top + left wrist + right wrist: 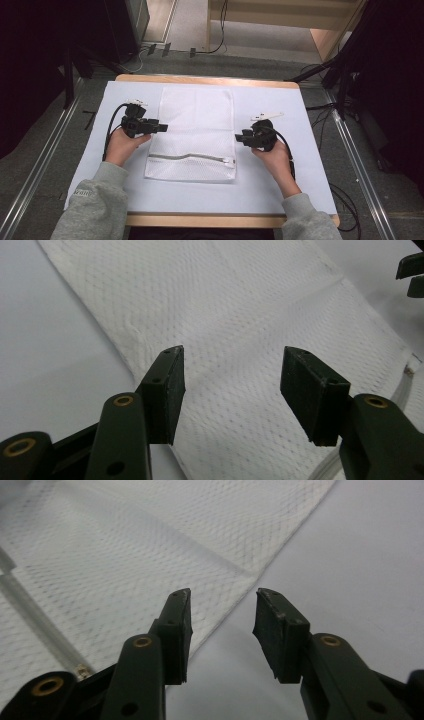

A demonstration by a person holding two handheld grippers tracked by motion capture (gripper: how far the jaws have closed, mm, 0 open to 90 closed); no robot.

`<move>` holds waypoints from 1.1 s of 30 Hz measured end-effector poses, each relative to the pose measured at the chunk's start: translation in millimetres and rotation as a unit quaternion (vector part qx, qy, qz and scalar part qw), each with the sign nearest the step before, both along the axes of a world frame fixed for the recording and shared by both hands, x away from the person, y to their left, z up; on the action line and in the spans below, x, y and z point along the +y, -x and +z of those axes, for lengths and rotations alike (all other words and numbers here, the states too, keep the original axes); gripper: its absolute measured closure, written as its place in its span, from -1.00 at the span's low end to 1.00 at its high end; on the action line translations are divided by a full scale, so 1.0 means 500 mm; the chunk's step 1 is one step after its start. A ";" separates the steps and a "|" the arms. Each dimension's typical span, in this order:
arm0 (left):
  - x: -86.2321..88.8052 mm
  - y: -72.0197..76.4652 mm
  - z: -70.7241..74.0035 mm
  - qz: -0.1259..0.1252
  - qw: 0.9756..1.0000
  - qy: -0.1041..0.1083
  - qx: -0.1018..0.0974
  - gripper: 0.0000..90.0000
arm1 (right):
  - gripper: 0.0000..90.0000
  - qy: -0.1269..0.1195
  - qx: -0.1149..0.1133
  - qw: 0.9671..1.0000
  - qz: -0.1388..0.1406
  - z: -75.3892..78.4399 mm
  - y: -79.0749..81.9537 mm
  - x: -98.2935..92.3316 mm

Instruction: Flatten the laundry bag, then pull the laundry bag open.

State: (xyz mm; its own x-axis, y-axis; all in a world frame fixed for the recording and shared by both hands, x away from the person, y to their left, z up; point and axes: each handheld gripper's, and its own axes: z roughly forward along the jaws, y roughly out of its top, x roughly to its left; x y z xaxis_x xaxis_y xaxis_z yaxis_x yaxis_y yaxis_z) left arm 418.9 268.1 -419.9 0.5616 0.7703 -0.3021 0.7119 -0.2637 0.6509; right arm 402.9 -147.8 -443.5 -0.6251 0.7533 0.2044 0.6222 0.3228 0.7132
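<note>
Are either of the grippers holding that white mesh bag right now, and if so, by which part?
Nothing is held. The left gripper and right gripper both stand open with bare jaws beside the side edges of the mesh bag, which lies flat on the table.

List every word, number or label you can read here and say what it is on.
"7": a dark mark like that digit on the grey floor left of the table.
Small print on the left sleeve: too blurred to read.
Mesh bag, left gripper, right gripper: no text.
</note>
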 end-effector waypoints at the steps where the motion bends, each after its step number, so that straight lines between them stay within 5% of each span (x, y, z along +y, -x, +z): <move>1: -0.002 0.005 0.002 0.000 1.000 0.001 0.000 -0.05 | 0.29 -0.004 -0.003 1.000 0.003 0.003 0.005 -0.003; 8: -0.020 0.036 0.011 -0.017 1.000 -0.002 -0.009 -0.09 | 0.24 -0.021 -0.004 1.000 0.007 0.011 0.044 -0.020; 21: -0.062 0.090 0.014 -0.053 0.998 -0.006 -0.016 -0.11 | 0.20 -0.017 -0.005 0.999 0.029 0.003 0.103 -0.017; 33: -0.123 0.094 0.012 -0.095 0.995 -0.002 -0.024 -0.12 | 0.19 -0.012 0.001 0.999 0.034 -0.005 0.117 -0.005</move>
